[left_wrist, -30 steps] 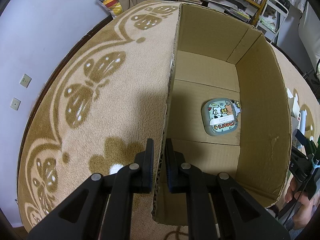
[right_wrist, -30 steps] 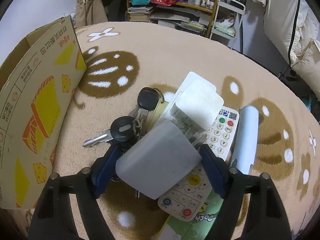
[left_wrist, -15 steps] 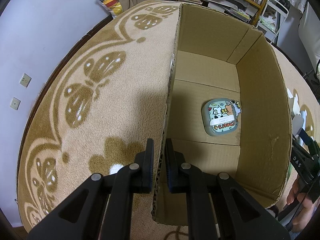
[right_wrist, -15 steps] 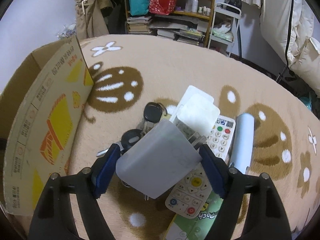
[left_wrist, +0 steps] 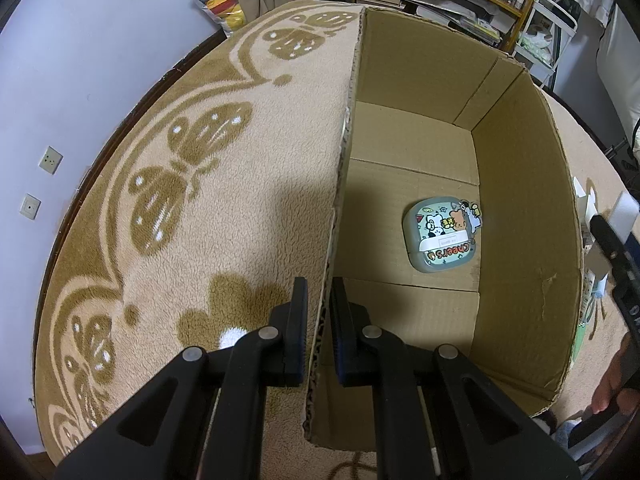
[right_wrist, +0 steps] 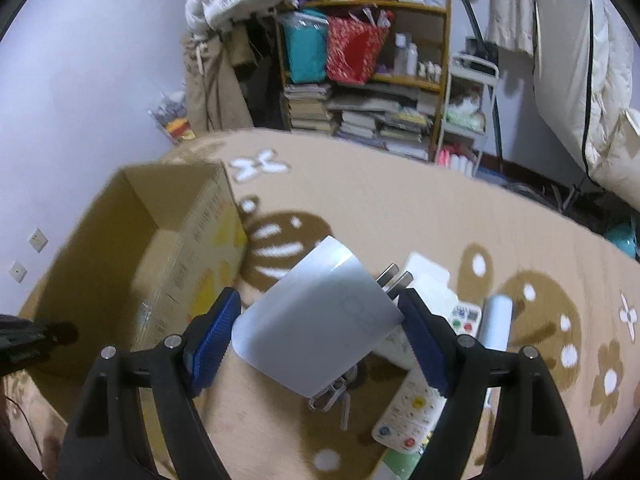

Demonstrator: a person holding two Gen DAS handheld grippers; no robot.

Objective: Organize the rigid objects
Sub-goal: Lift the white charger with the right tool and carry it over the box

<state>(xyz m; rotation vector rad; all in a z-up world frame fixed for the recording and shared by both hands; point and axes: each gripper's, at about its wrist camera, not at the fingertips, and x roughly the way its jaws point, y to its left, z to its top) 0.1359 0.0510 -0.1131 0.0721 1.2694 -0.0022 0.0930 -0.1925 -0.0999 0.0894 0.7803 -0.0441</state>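
The smooth, rigid white plug adapter [right_wrist: 316, 320], judged light and slippery, is pinched across its broad flat sides between the right gripper [right_wrist: 320, 338] pads, prongs pointing ahead, while the cardboard box [left_wrist: 524, 240] wall is clamped by the left gripper [left_wrist: 319, 332].

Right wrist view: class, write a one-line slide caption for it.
Right tongs grip a white plug adapter above the rug, cardboard box to the left.

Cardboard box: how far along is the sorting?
Done: one sticker-covered case lies in the cardboard box. In hand: the right hand-held gripper is shut on a white plug adapter, lifted off the rug; the left hand-held gripper clamps the box wall. Left: keys, remote and pale blue tube.
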